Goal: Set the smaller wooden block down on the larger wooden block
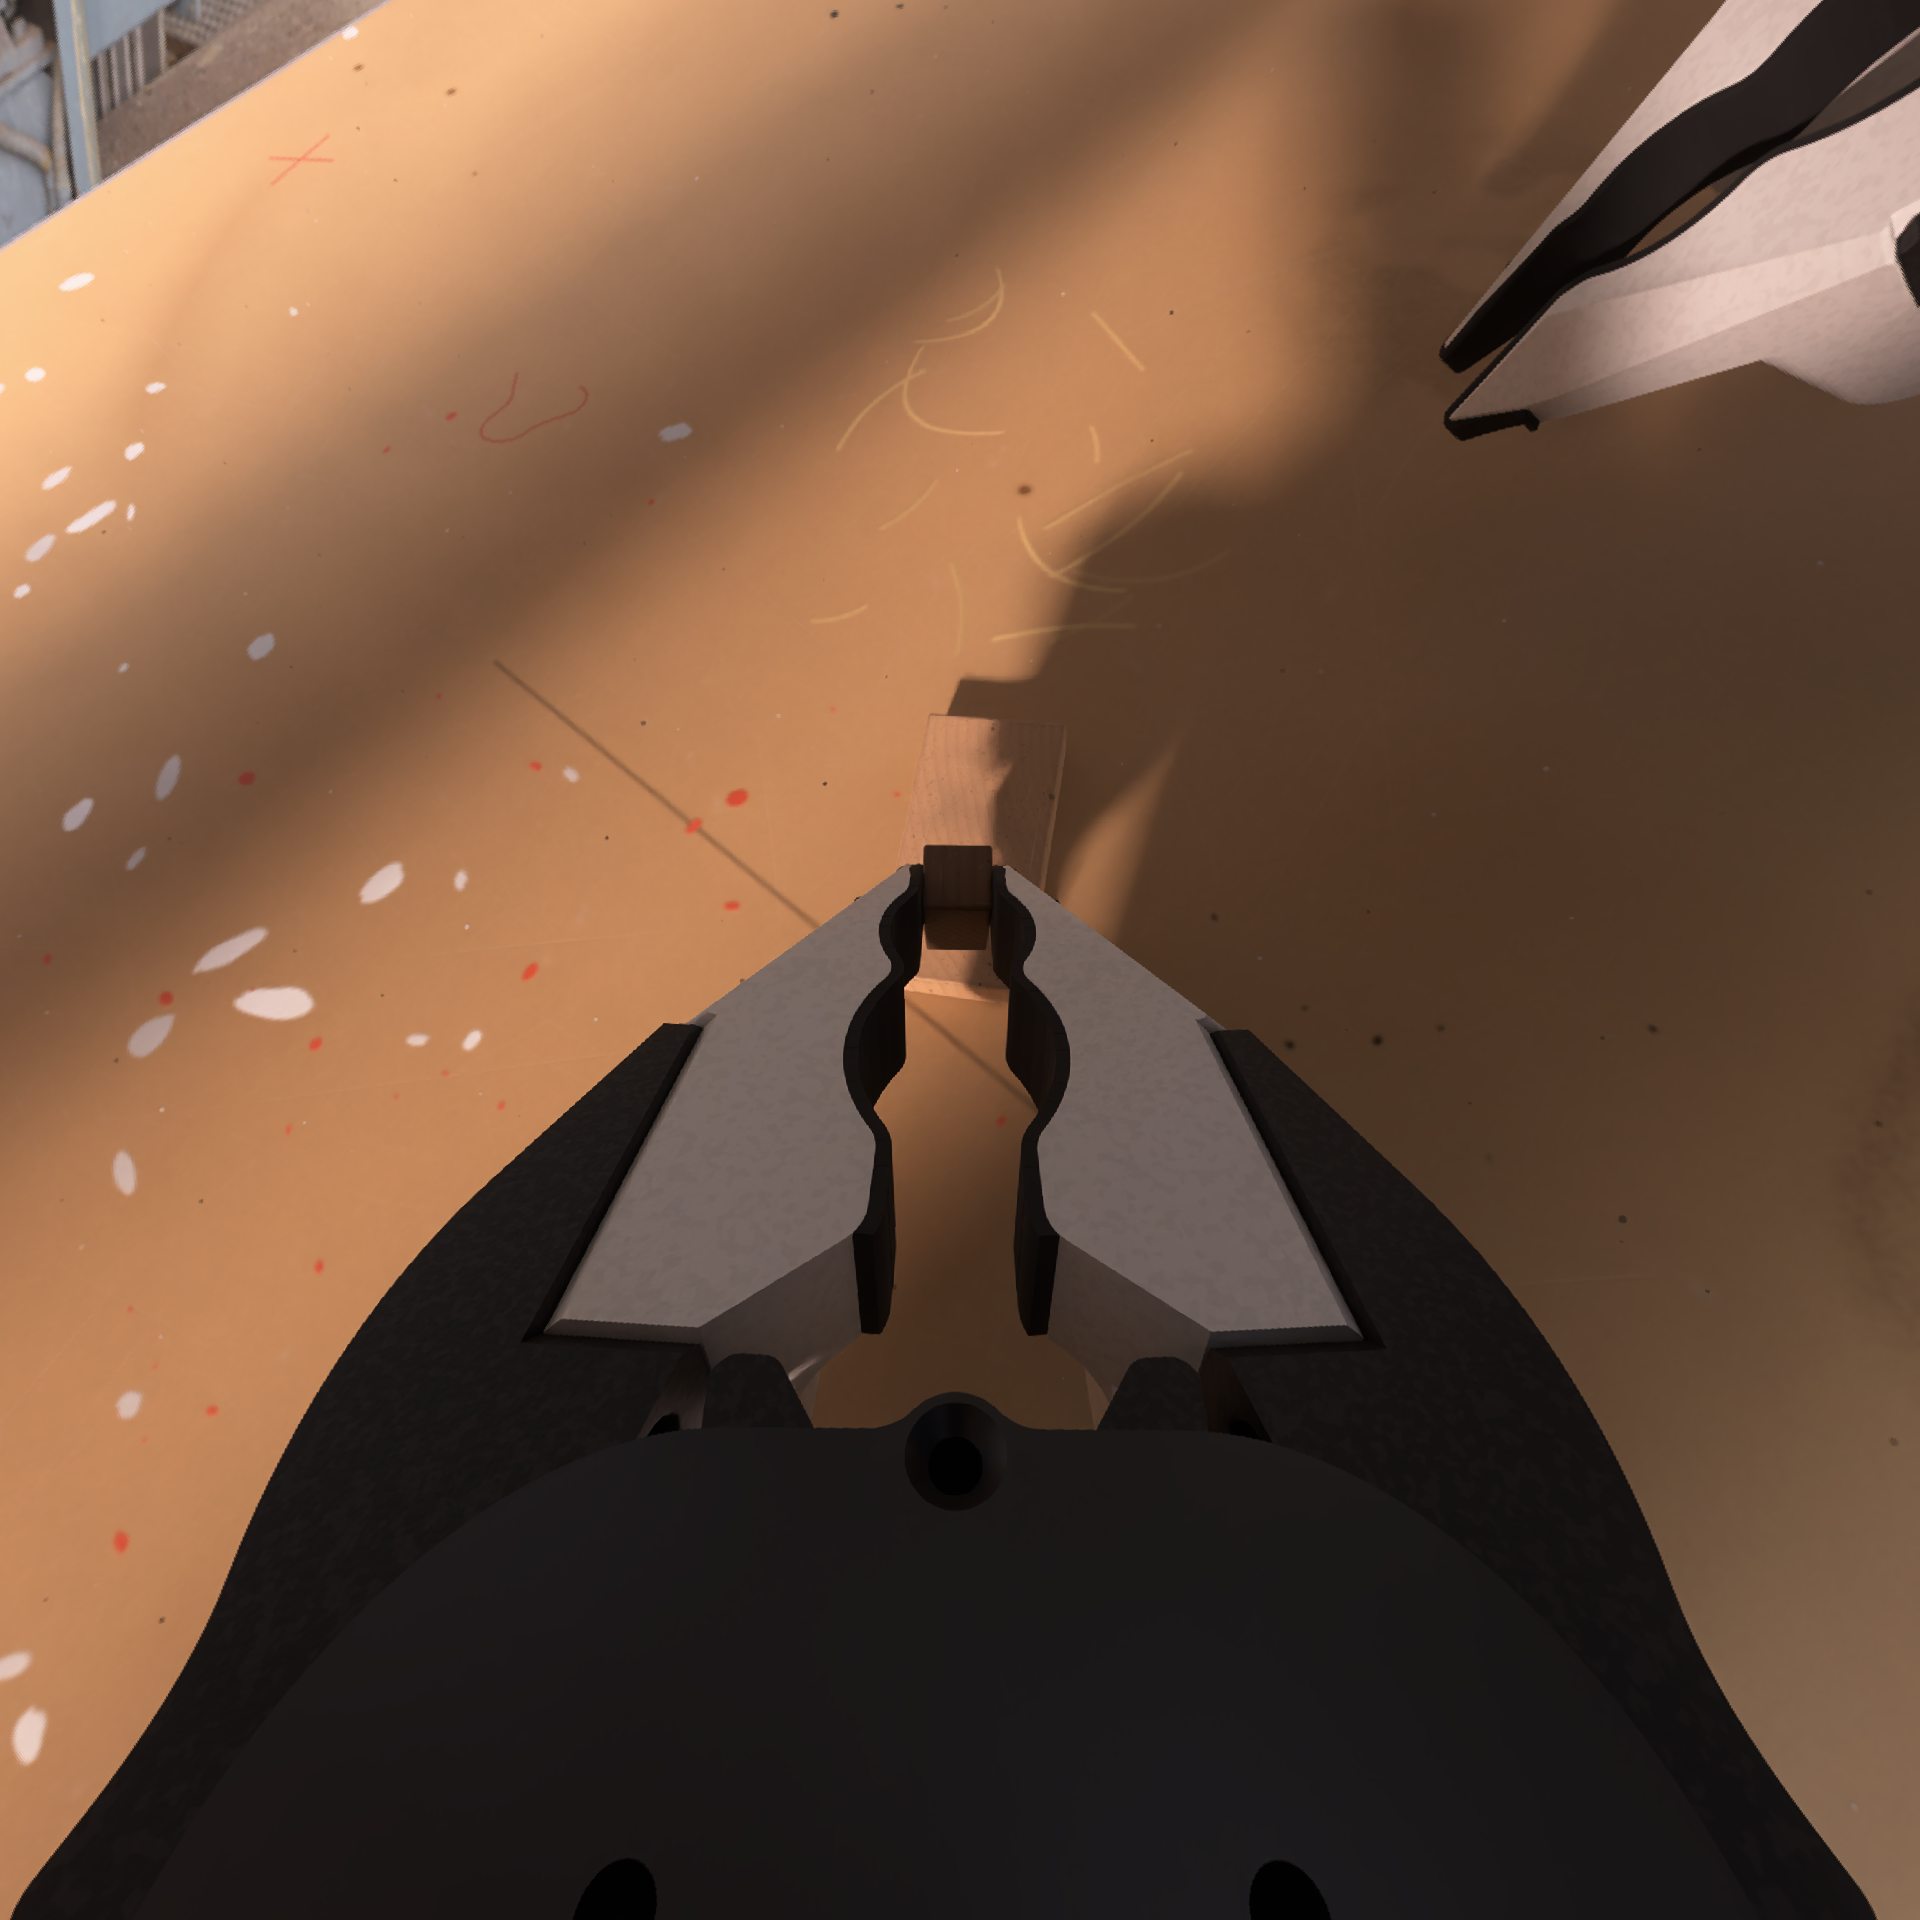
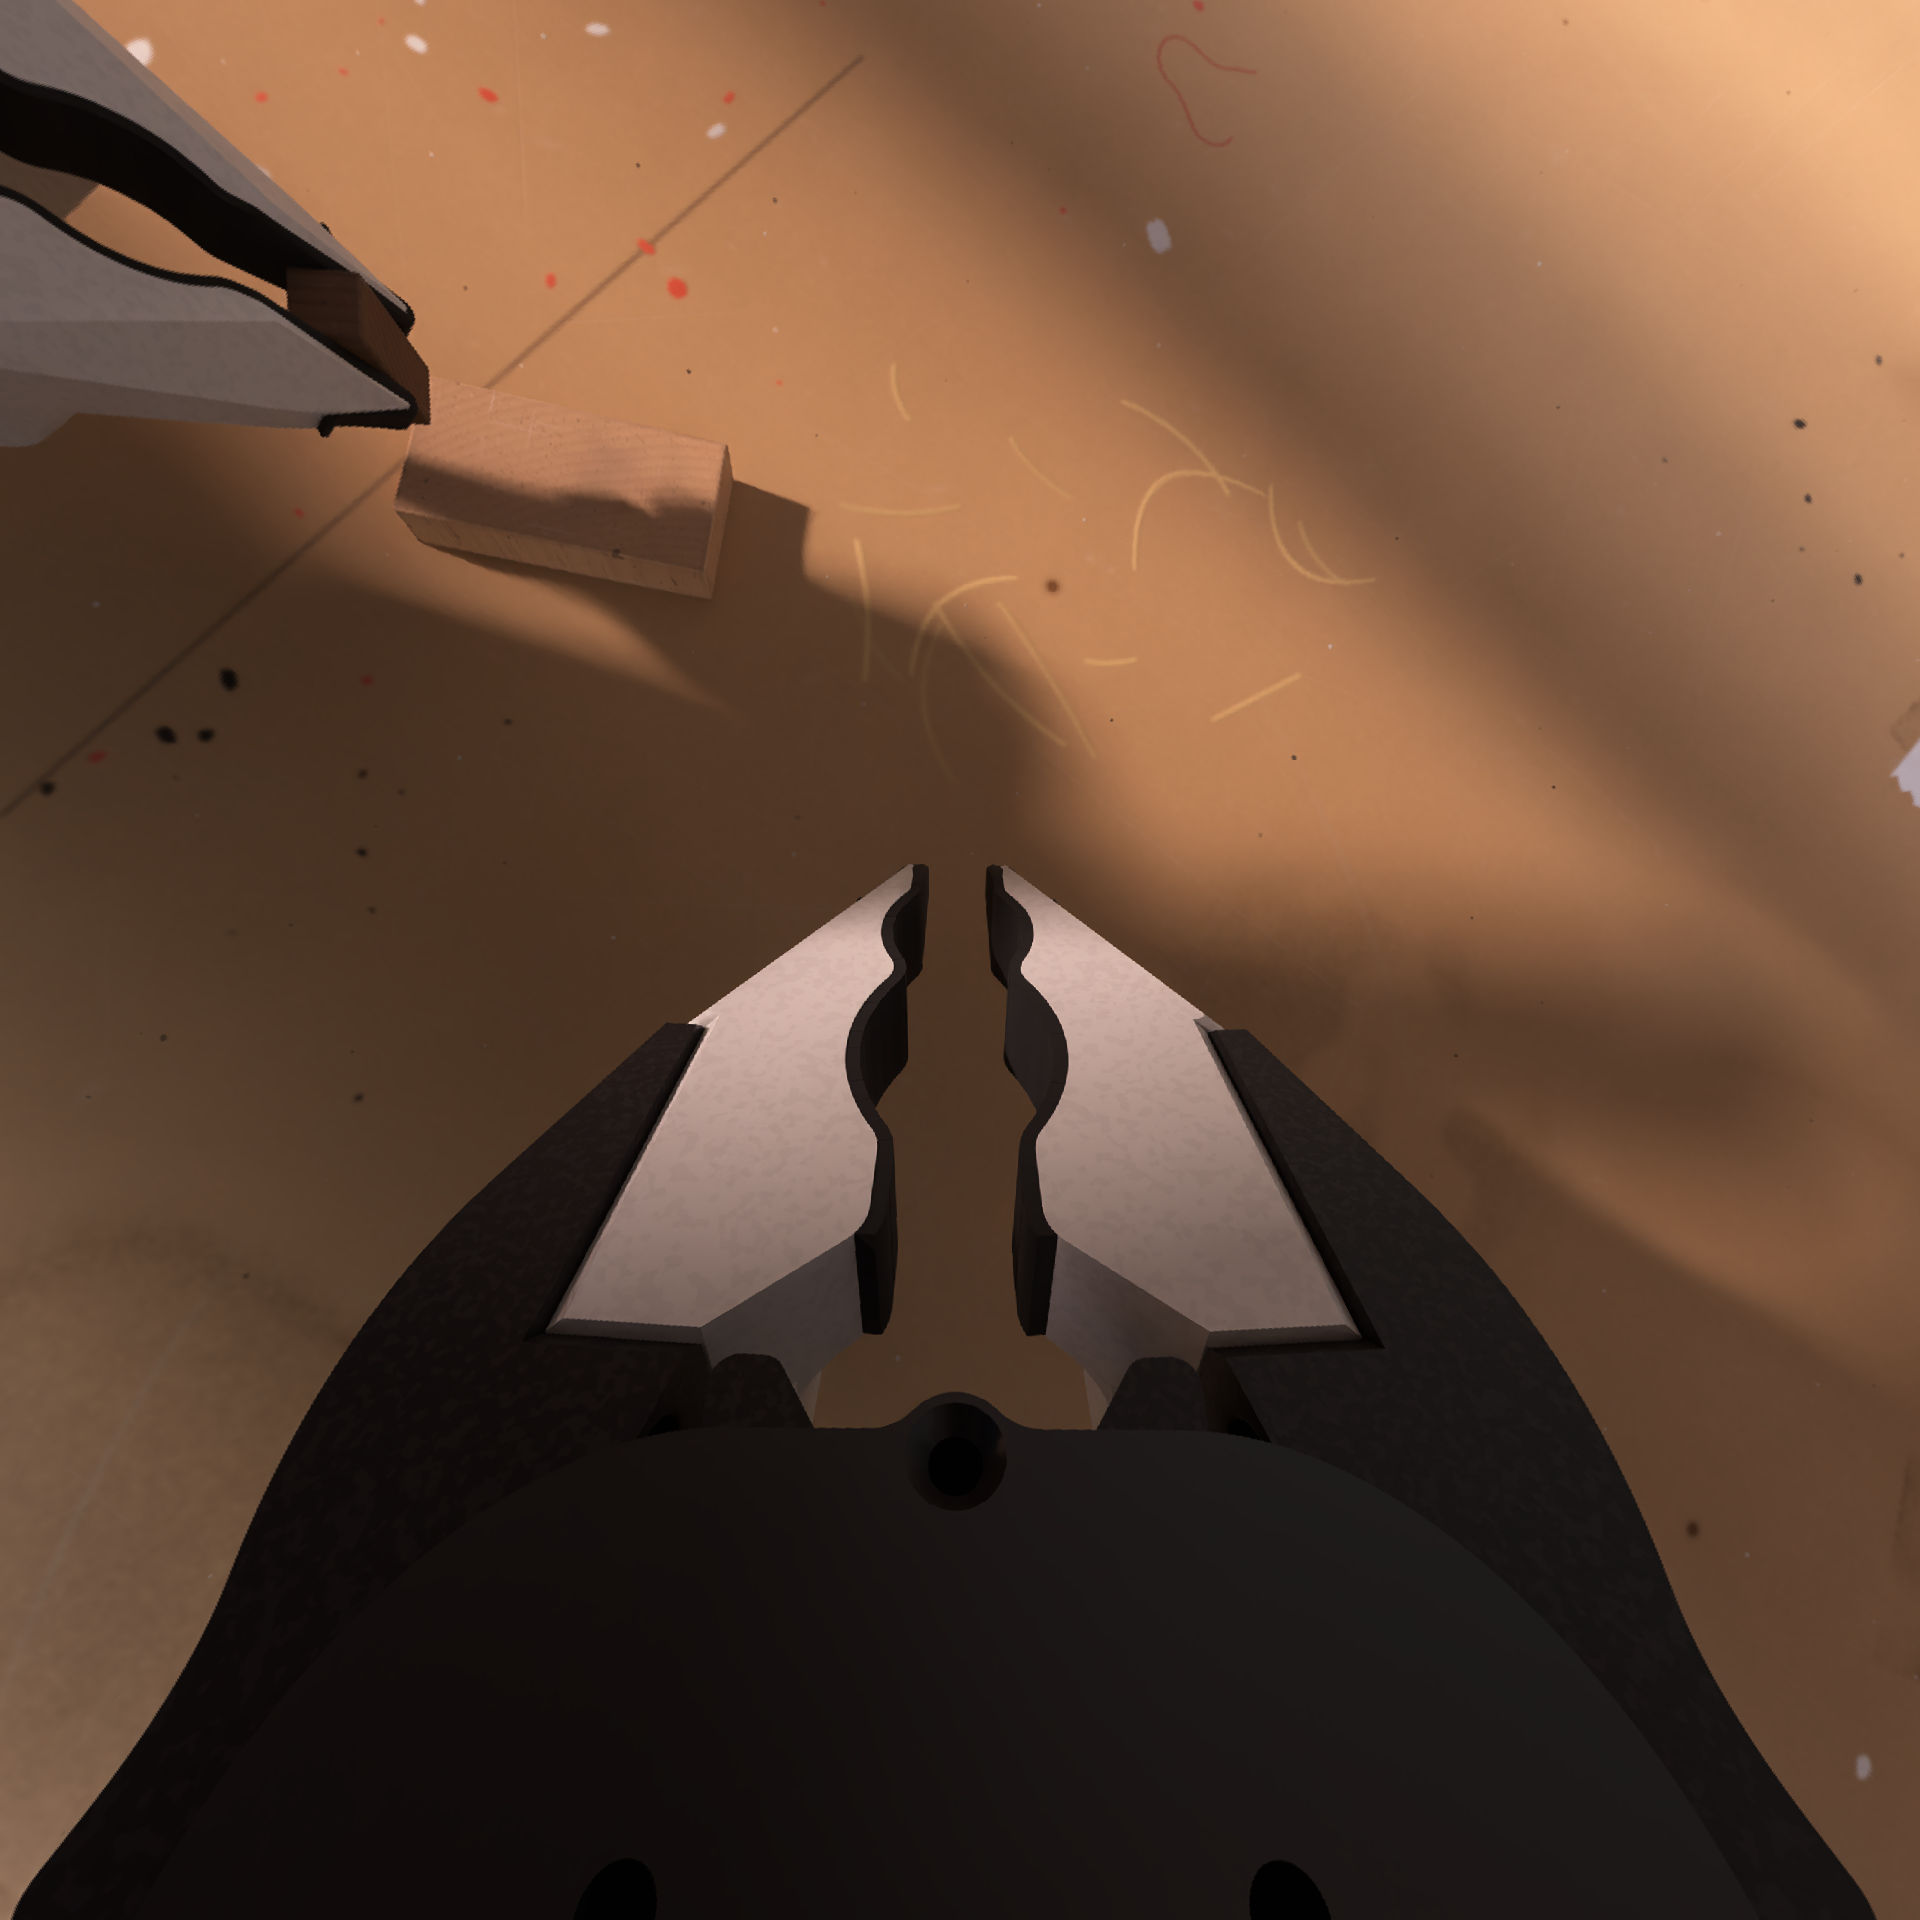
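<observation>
Left tool [image 1: 956, 883]: fingers clamped on the smaller wooden block [image 1: 957, 899], held just above the near end of the larger wooden block [image 1: 987, 790]. Larger block: lying flat on the paint-flecked desk [image 1: 416, 623]. Right tool [image 2: 956, 883]: narrowly parted, nothing between its fingers, poised over bare desk to the right of both blocks.

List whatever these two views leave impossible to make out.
- Left wrist view: the larger wooden block has its near end hidden behind the left gripper and the smaller wooden block.
- Right wrist view: whether the two blocks touch; the fingertips cover that spot. The left gripper's body is cut off by the frame edge.
</observation>
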You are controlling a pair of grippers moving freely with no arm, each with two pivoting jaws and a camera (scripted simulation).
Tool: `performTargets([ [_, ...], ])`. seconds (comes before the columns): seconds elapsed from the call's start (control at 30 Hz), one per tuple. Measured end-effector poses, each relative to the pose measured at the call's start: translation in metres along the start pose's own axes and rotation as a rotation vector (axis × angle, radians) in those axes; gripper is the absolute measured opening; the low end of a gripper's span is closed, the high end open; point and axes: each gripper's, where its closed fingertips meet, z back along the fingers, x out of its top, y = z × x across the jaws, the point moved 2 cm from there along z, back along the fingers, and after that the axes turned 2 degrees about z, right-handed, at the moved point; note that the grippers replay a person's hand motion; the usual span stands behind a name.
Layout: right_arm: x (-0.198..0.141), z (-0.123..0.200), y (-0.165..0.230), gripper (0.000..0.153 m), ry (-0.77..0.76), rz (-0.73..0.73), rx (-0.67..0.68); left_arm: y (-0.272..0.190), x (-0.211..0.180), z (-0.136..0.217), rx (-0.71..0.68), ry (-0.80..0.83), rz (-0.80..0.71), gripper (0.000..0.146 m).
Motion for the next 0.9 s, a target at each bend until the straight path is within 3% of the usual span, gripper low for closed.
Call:
performTargets([
  [0.3, -0.011, -0.013, 0.003, 0.009, 0.02, 0.03, -0.025, 0.001, -0.01, -0.011, 0.01, 0.063, -0.027, 0.012],
  [0.47, -0.01, -0.01, 0.002, 0.009, -0.054, 0.013, -0.003, 0.0, -0.007, -0.006, -0.061, 0.025, 0.026, 0.013],
  [0.57, -0.009, -0.005, 0.004, 0.022, -0.118, -0.026, 0.108, -0.003, -0.006, -0.001, -0.149, 0.009, 0.036, 0.059],
  [0.6, -0.009, -0.003, 0.005, 0.028, -0.142, -0.049, 0.145, -0.004, -0.006, 0.0, -0.177, 0.007, 0.04, 0.068],
  [0.7, -0.005, 0.003, -0.004, 0.039, -0.219, -0.126, 0.192, 0.0, -0.003, 0.004, -0.229, -0.001, 0.073, 0.071],
  [0.9, -0.002, -0.005, -0.005, 0.053, -0.283, -0.214, 0.296, 0.005, 0.01, 0.004, -0.35, -0.023, 0.222, 0.065],
])
